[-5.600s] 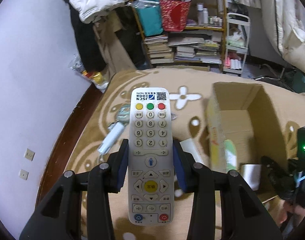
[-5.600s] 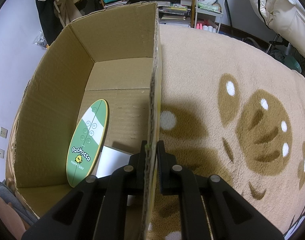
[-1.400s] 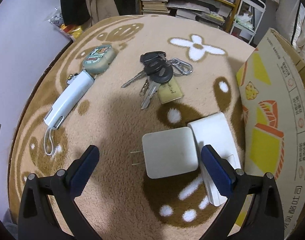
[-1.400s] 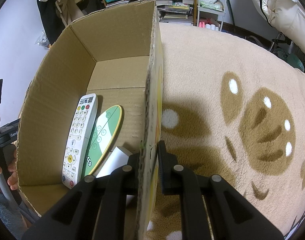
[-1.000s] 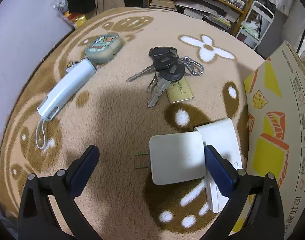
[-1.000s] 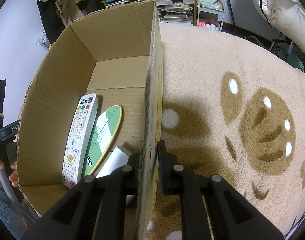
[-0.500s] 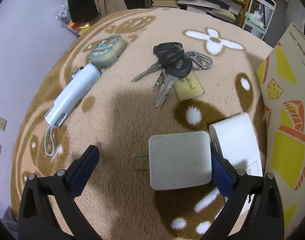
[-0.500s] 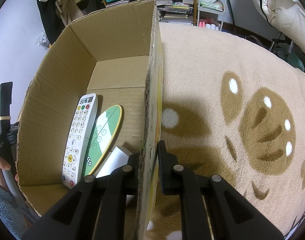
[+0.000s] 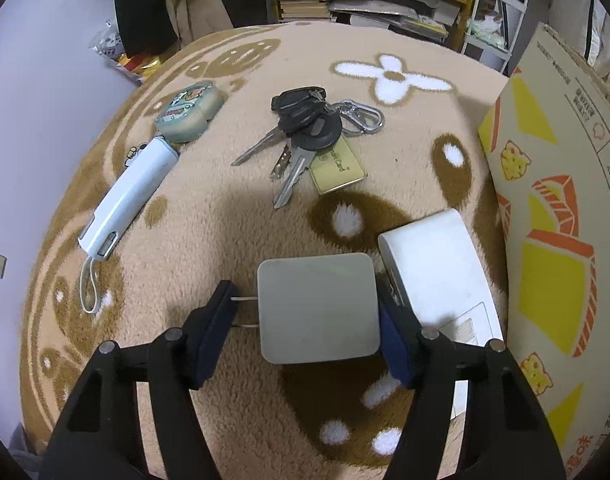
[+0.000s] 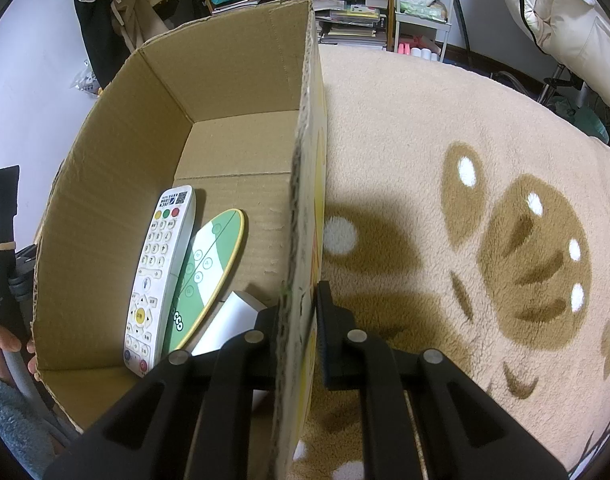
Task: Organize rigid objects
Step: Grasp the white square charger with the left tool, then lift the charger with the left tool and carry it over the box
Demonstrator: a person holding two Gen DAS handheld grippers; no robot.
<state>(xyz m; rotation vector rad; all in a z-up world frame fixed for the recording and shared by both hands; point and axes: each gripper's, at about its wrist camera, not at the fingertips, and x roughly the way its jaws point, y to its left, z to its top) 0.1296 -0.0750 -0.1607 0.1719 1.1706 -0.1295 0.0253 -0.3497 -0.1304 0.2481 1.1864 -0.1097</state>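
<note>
The left gripper (image 9: 305, 320) has its blue-padded fingers (image 9: 211, 340) around the square white charger (image 9: 319, 308) on the patterned blanket (image 9: 209, 240): the right pad touches the charger's side, the left pad sits at the tips of its two prongs, so whether it is gripped yet I cannot tell. Just right of the charger lies a white box (image 9: 437, 272), beyond it the printed outer wall of the cardboard box (image 9: 553, 216). Ahead lie a bunch of keys (image 9: 309, 136), and to the left a pale blue case (image 9: 129, 196) and a small green pouch (image 9: 187, 112). The right gripper (image 10: 301, 320) is clamped on the box's near wall; inside, to its left, lie a white remote (image 10: 159, 276) and a green oval card (image 10: 205, 276).
</note>
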